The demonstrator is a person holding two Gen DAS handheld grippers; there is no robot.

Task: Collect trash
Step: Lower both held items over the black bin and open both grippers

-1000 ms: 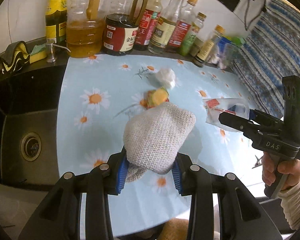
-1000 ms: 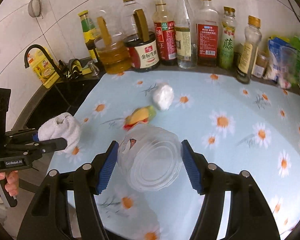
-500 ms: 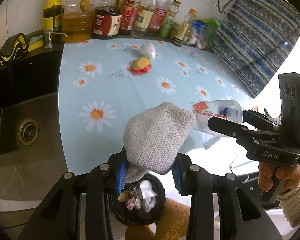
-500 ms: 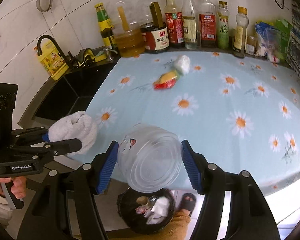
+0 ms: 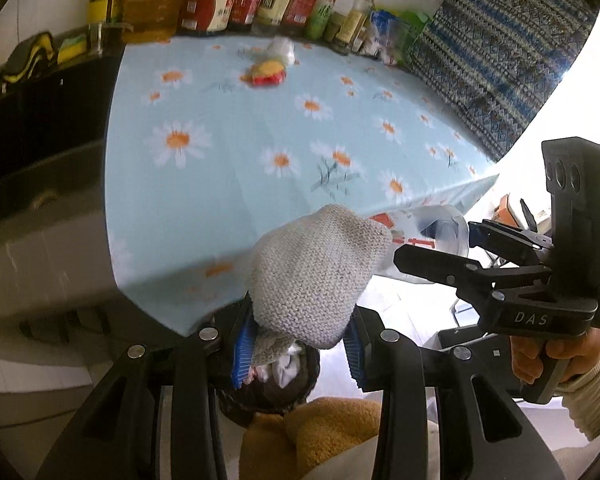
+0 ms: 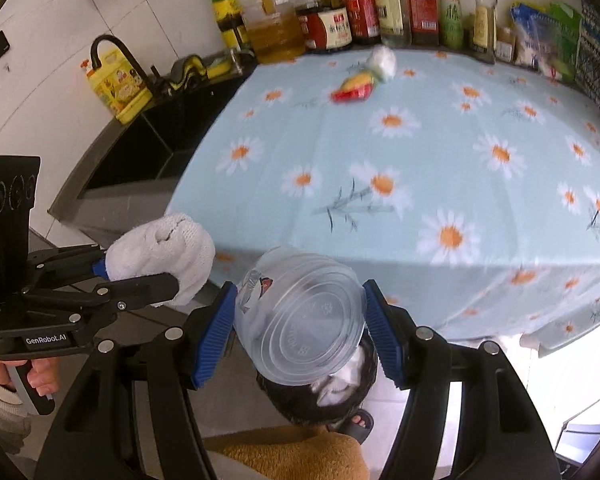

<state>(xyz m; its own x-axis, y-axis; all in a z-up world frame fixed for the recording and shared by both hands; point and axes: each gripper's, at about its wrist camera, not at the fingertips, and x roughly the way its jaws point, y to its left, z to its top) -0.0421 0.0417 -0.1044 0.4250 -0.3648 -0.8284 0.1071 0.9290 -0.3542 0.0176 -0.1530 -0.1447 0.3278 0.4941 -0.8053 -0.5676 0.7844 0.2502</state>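
My left gripper is shut on a grey knitted glove and holds it over a dark trash bin on the floor in front of the counter. The glove also shows in the right wrist view. My right gripper is shut on a clear plastic container, held above the same bin. The container also shows in the left wrist view. A red and yellow wrapper and a white crumpled wad lie at the back of the daisy-patterned counter.
Several sauce and oil bottles line the back wall. A dark sink with a black tap is left of the counter. A patterned cloth hangs at the right. The person's tan trouser leg is beside the bin.
Both grippers have pulled back off the counter and lowered past its front edge, still holding the glove and the container. The bin has come into view beneath them.
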